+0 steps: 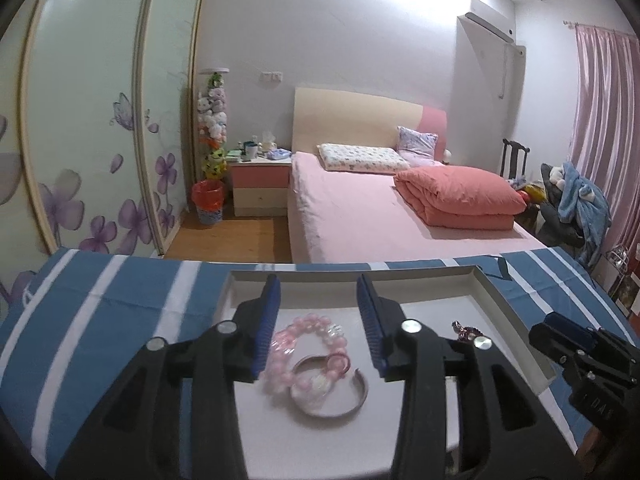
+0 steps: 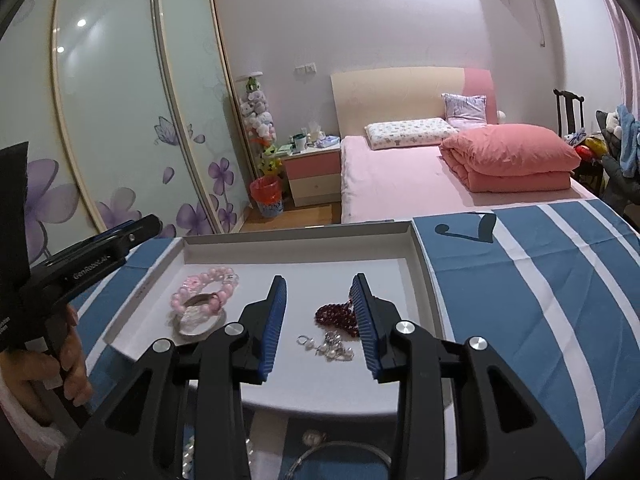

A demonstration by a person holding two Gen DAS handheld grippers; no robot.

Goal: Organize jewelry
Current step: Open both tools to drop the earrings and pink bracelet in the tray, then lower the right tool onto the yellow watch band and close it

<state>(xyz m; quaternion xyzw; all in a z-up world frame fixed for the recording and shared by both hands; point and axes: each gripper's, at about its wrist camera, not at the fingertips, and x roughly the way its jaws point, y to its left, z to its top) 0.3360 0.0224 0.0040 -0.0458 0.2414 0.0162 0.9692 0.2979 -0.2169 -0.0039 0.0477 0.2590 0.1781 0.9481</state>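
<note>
A shallow white tray (image 1: 500,296) (image 2: 420,264) lies on a blue and white striped cloth. In it lie a pink bead bracelet (image 1: 304,336) (image 2: 208,284), a silver bangle (image 1: 352,404) (image 2: 200,330), a dark red bead bracelet (image 2: 334,314) (image 1: 466,330) and small silver pearl pieces (image 2: 328,346). My left gripper (image 1: 318,292) is open and empty, above the pink bracelet. My right gripper (image 2: 318,292) is open and empty, over the red bracelet and silver pieces. More pearls and a thin silver ring (image 2: 340,452) lie on the cloth below it.
The striped cloth (image 1: 100,320) (image 2: 540,280) covers the table, whose far edge faces a pink bed (image 1: 380,208). A wardrobe with flower doors (image 1: 100,140) stands at left. A chair with clothes (image 1: 576,204) stands at right.
</note>
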